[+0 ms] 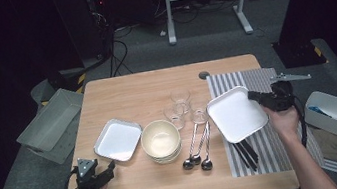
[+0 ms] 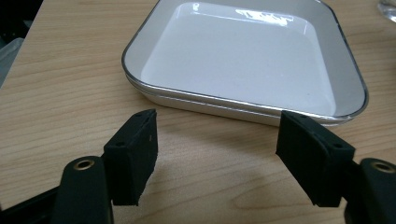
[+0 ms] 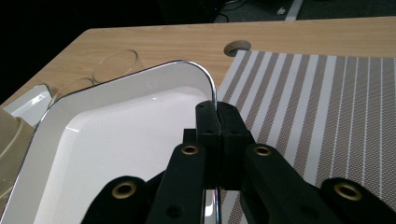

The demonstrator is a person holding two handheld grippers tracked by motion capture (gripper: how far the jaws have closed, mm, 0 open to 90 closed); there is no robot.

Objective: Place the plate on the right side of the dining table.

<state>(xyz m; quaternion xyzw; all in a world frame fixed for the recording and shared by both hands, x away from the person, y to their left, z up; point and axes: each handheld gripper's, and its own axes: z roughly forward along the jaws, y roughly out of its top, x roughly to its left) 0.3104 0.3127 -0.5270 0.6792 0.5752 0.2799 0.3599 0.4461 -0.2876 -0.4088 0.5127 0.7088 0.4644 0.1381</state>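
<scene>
Plate: my right tool is clenched on the rim of a white square plate, which I hold tilted above the left side of the striped placemat; the right gripper view shows the jaws pinched tight on the chrome edge.
Left tool: released, jaws standing wide apart, my left tool rests at the near left corner of the desk, aimed at a second white square plate lying flat just ahead of it, not touching.
Done so far: as I judge it, one plate is gripped and up off the wood, over the mat.
Left to do: setting that plate down squarely on the mat, I reckon; the other plate is untouched.
Also on the desk: stacked beige bowls, three clear glasses, three spoons and dark chopsticks lying on the mat below the lifted plate.
</scene>
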